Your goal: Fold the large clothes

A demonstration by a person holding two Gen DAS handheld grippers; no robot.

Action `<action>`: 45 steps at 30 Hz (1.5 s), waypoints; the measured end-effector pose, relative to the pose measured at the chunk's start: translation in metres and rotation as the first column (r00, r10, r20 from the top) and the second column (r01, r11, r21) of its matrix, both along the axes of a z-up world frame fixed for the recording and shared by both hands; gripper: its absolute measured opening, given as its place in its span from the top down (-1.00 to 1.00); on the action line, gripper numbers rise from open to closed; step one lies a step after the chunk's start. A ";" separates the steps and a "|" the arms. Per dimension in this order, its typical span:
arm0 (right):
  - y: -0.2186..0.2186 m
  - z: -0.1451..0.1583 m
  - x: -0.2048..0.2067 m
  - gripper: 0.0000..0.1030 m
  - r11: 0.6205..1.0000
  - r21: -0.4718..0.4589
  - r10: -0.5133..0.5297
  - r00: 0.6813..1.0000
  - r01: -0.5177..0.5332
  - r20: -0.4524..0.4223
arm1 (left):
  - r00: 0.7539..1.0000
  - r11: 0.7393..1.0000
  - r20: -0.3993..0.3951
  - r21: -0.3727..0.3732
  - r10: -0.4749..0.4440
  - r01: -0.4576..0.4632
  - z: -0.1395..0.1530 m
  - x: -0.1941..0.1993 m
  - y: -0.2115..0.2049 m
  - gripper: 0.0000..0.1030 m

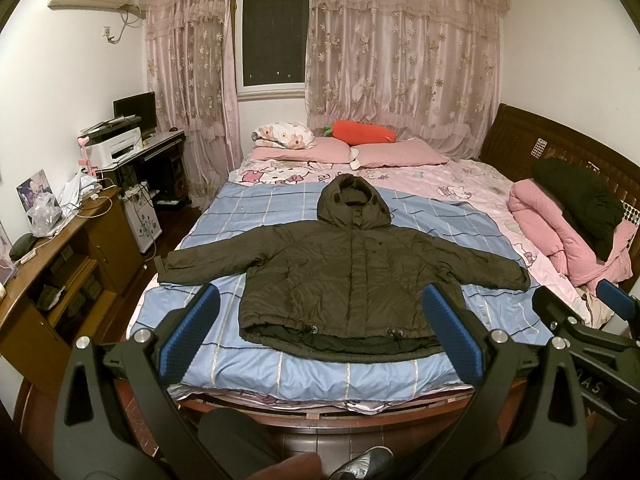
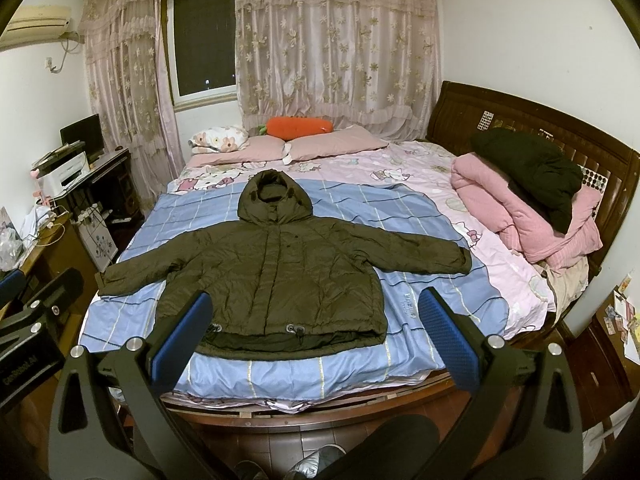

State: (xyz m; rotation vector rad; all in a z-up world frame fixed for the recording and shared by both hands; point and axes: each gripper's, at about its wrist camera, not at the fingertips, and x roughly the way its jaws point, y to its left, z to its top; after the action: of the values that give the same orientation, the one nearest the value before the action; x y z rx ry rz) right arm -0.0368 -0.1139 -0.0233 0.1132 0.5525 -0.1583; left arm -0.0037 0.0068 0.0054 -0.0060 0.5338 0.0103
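Observation:
A dark olive hooded puffer jacket (image 1: 344, 264) (image 2: 276, 268) lies flat and face up on a blue checked sheet (image 1: 304, 372) (image 2: 440, 304), sleeves spread to both sides, hood toward the pillows. My left gripper (image 1: 320, 332) hovers open near the foot of the bed, in front of the jacket's hem, its blue pads (image 1: 188, 332) empty. My right gripper (image 2: 316, 344) is likewise open and empty before the hem. In the left wrist view the right gripper's body (image 1: 592, 328) shows at the right edge; in the right wrist view the left gripper's body (image 2: 28, 320) shows at the left edge.
Pink pillows (image 1: 400, 152) and an orange carrot cushion (image 1: 366, 133) sit at the far end. A pink quilt with a black garment (image 2: 532, 184) on it lies by the wooden headboard (image 2: 520, 120) at right. A wooden cabinet (image 1: 60, 272) and desk with printer (image 1: 116, 146) stand left. The person's legs and shoes (image 1: 360, 464) are below.

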 end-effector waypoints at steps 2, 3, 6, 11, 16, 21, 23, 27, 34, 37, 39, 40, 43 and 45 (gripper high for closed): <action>0.000 0.000 0.000 -0.97 1.000 -0.002 -0.001 1.000 0.001 0.000 | 1.000 1.000 -0.001 0.000 0.000 0.000 0.000 0.000 0.001 -0.96; 0.000 0.000 0.000 -0.97 1.000 -0.002 -0.001 1.000 0.001 0.000 | 1.000 1.000 0.000 0.000 0.001 -0.001 0.000 0.000 0.001 -0.96; 0.000 0.000 0.001 -0.97 1.000 -0.001 0.000 1.000 0.000 -0.001 | 1.000 1.000 0.000 0.001 0.000 0.000 0.000 0.000 0.001 -0.96; -0.001 0.000 0.001 -0.97 1.000 0.000 -0.001 1.000 0.001 -0.001 | 1.000 1.000 -0.001 0.000 0.001 -0.001 0.000 0.000 0.000 -0.96; 0.020 0.001 -0.001 -0.97 1.000 -0.002 0.002 1.000 -0.002 -0.002 | 1.000 1.000 -0.001 0.002 0.000 0.000 0.000 0.000 0.000 -0.96; 0.025 0.001 -0.001 -0.97 1.000 0.000 0.001 1.000 -0.001 -0.003 | 1.000 1.000 -0.003 0.002 -0.002 0.002 0.000 0.000 0.000 -0.96; 0.024 0.001 -0.001 -0.97 1.000 0.000 0.001 1.000 -0.001 -0.002 | 1.000 1.000 -0.004 0.002 -0.003 0.003 0.001 -0.001 0.004 -0.96; 0.029 0.000 -0.001 -0.97 1.000 0.003 0.001 1.000 -0.001 -0.002 | 1.000 1.000 -0.009 0.000 -0.011 0.011 -0.001 -0.001 0.007 -0.96; 0.039 -0.010 0.001 -0.97 1.000 0.004 0.006 1.000 -0.006 -0.011 | 1.000 1.000 0.021 0.004 -0.018 0.018 -0.040 -0.011 0.019 -0.96; 0.038 -0.011 0.002 -0.97 1.000 0.021 0.008 1.000 -0.008 -0.005 | 1.000 1.000 0.016 0.010 -0.012 0.012 -0.047 -0.006 0.019 -0.96; 0.036 -0.018 0.005 -0.97 0.999 0.034 0.010 1.000 -0.010 0.004 | 1.000 1.000 0.020 -0.010 -0.023 0.023 -0.051 -0.005 0.025 -0.96; 0.025 -0.023 0.011 -0.97 0.999 0.034 0.008 1.000 -0.009 0.007 | 0.999 1.000 0.024 -0.018 -0.026 0.026 -0.050 -0.001 0.023 -0.96; 0.017 -0.027 0.014 -0.97 0.999 0.031 0.007 1.000 -0.008 0.029 | 0.999 0.999 0.031 -0.030 -0.016 0.017 -0.054 0.008 0.027 -0.96; 0.017 -0.029 0.016 -0.97 1.000 0.022 0.004 1.000 -0.004 0.027 | 1.000 0.999 0.024 -0.048 -0.010 0.011 -0.055 0.017 0.030 -0.96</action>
State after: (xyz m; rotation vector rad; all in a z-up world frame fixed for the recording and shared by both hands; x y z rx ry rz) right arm -0.0208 -0.0966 -0.0518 0.1358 0.5277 -0.1467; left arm 0.0130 0.0366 -0.0496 -0.0506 0.5100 -0.0130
